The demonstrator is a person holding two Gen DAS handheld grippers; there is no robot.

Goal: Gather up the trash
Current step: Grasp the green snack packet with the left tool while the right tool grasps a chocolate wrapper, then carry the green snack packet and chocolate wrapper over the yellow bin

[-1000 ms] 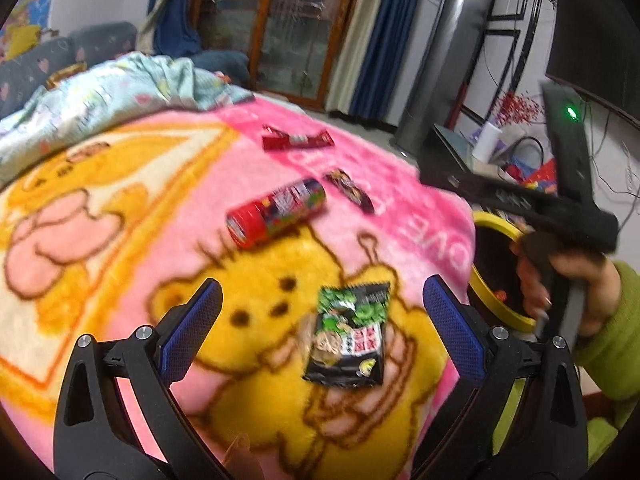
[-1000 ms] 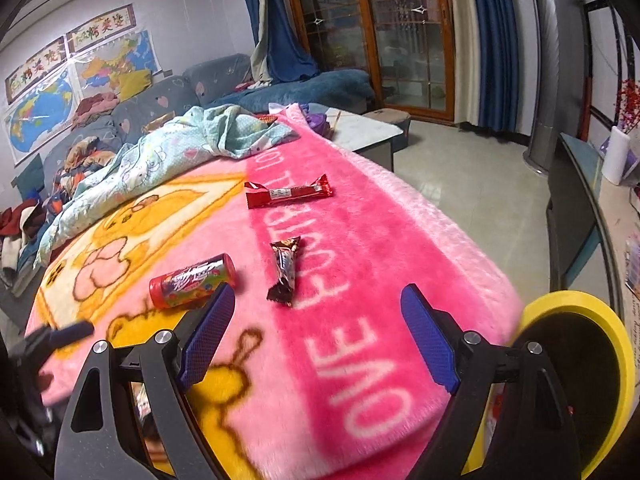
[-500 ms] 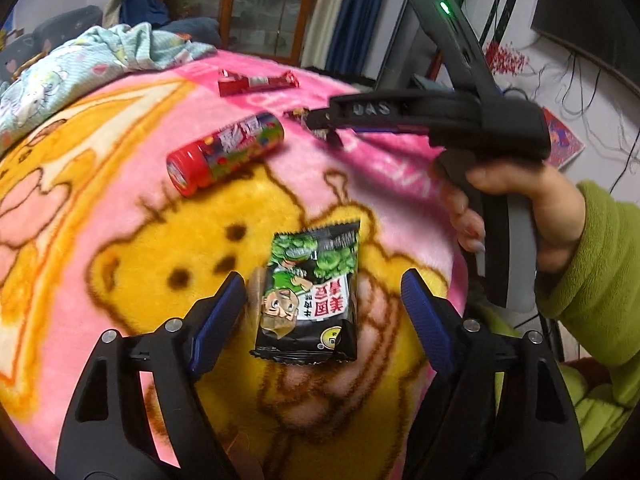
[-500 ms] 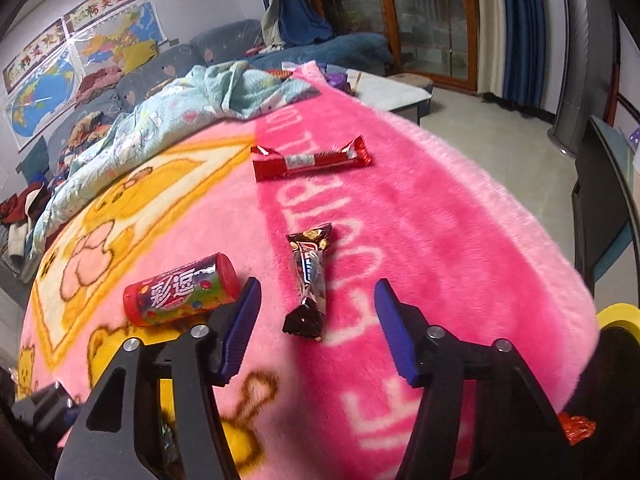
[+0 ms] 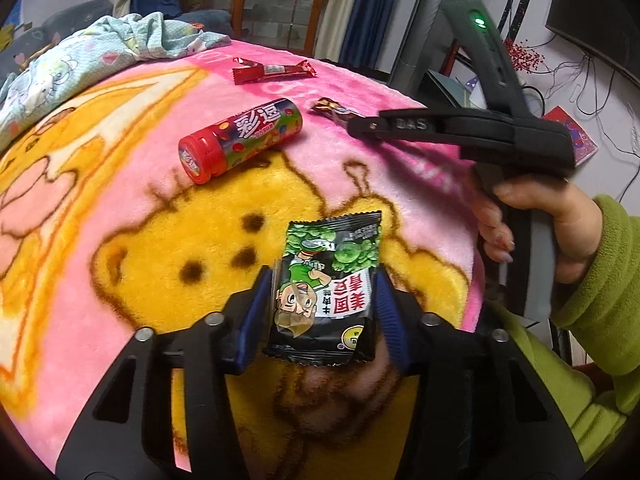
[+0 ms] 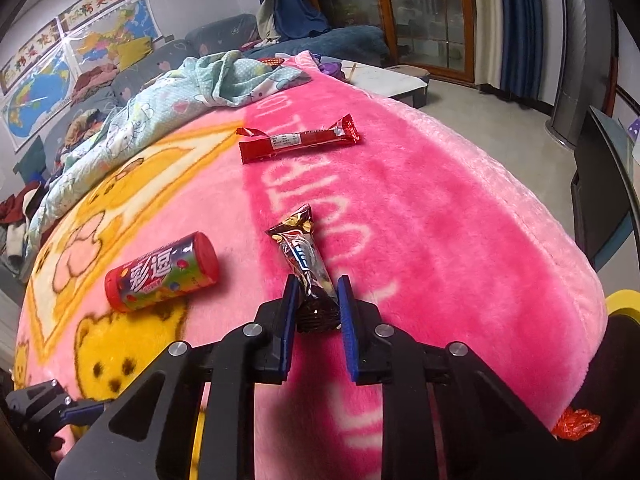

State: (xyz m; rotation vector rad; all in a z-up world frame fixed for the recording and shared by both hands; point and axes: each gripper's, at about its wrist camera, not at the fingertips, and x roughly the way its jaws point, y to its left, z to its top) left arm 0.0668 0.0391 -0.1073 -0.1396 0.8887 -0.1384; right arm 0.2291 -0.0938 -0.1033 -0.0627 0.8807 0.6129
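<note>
Collecting is only just getting under way: all four pieces of trash are still lying on the pink bear blanket (image 5: 132, 216), and none is lifted yet.

Taking the red candy tube (image 5: 240, 140) as the landmark: the left gripper (image 5: 324, 304) is working nearer the camera than the tube, its fingers (image 5: 256, 312) having just been closing onto the green-and-black snack packet (image 5: 328, 280), which is sitting between them with both blue pads against its edges, so it is grasped but resting on the blanket. In the right wrist view the right gripper (image 6: 316, 308) is just right of the tube (image 6: 160, 272); its fingers (image 6: 290, 312) have just been closing and are clamping the near end of the dark chocolate wrapper (image 6: 304, 252), also not raised.

Still waiting: the tube itself and the red bar wrapper (image 6: 298, 140) beyond it, both untouched.

Count: one snack packet, one dark wrapper, one tube, one red bar wrapper, two grippers. A yellow-rimmed bin (image 6: 624, 302) is showing at the blanket's far right edge, likely the drop point; something orange (image 6: 576, 422) is lying near it.
</note>
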